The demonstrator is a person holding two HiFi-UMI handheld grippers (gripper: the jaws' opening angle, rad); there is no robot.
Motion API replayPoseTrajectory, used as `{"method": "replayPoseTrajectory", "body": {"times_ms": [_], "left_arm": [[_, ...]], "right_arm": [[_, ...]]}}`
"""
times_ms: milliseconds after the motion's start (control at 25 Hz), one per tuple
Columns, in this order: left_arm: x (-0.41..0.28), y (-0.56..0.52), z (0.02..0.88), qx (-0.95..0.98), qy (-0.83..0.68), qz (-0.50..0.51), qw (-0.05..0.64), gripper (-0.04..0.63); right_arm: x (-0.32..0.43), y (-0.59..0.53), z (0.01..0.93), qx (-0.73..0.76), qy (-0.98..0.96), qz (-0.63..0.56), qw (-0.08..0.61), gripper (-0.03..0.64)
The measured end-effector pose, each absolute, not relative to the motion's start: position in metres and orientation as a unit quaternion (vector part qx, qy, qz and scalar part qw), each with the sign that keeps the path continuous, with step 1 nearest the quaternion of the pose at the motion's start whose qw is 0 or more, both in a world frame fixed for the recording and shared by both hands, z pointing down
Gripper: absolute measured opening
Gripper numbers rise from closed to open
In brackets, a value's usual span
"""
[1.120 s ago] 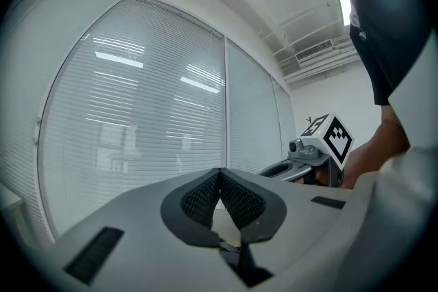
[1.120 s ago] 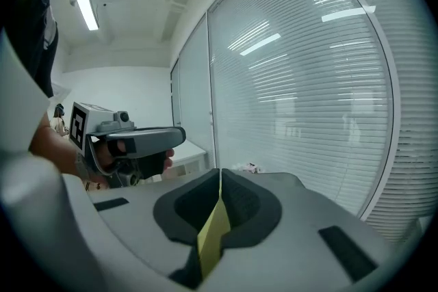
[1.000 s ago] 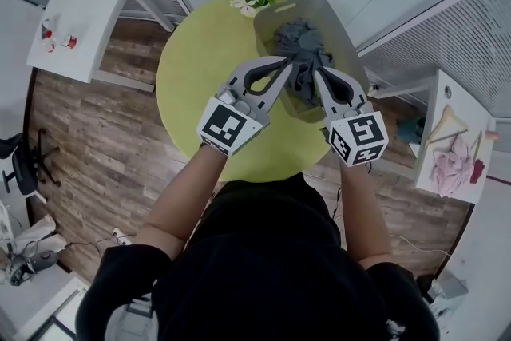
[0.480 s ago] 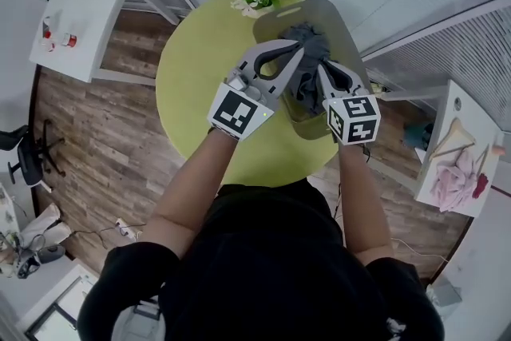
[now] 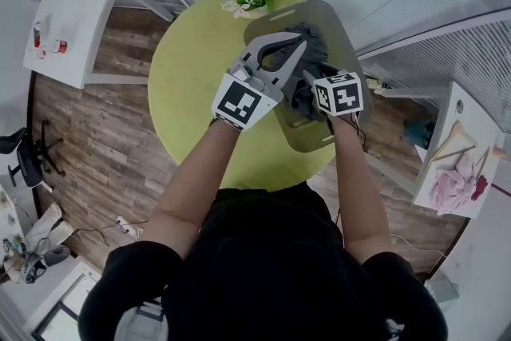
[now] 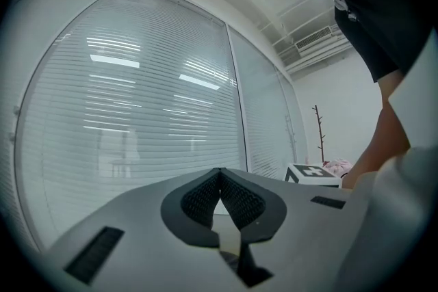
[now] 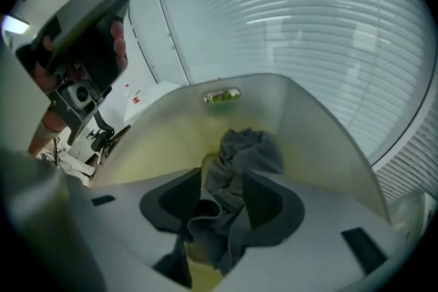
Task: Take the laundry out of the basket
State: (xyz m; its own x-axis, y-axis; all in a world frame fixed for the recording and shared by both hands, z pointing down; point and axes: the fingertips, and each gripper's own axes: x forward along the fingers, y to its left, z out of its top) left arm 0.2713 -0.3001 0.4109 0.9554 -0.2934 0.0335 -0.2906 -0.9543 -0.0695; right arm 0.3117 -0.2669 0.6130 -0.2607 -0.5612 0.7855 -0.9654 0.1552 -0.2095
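Within the last second the grey laundry [image 7: 243, 154] has stayed bunched in the translucent basket [image 5: 339, 36], while the right gripper [image 5: 311, 84] has tipped down into it and the left gripper [image 5: 302, 44] has swung up over the rim. The task looks barely begun: nothing has been lifted out, and the whole bundle is still inside the basket on the round green worktop [image 5: 200, 76]. The right gripper's fingers [image 7: 267, 205] are opening, about half apart, with a fold of the grey cloth hanging loosely between them rather than pinched. The left gripper's fingers [image 6: 243, 198] are closed tip to tip on nothing, pointing up toward the window blinds [image 6: 137, 99].
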Motion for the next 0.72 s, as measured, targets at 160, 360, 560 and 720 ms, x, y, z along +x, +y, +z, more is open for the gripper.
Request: {"method": "replayPoseTrajectory", "body": {"times_ms": [160,360,560,720], "left_arm": [[0.280,-0.311,0.422,-0.987,0.154,-0.023,0.026,0.009],[0.290,-0.322,0.433,-0.988,0.154,-0.022,0.017,0.009],[0.296,-0.329,0.440,-0.988,0.155,-0.024,0.013,0.009],[0.299,-0.335,0.445,-0.987,0.160,-0.026,0.008,0.009]], "right_arm": [[0.316,-0.276,0.647,0.526,-0.692,0.395,0.297,0.243],[0.332,-0.286,0.678,0.533,-0.663,0.410,0.328,0.304],[0.336,-0.287,0.718,0.525,-0.643,0.423,0.364,0.356],[0.339,-0.293,0.740,0.523,-0.631,0.412,0.399,0.387]]}}
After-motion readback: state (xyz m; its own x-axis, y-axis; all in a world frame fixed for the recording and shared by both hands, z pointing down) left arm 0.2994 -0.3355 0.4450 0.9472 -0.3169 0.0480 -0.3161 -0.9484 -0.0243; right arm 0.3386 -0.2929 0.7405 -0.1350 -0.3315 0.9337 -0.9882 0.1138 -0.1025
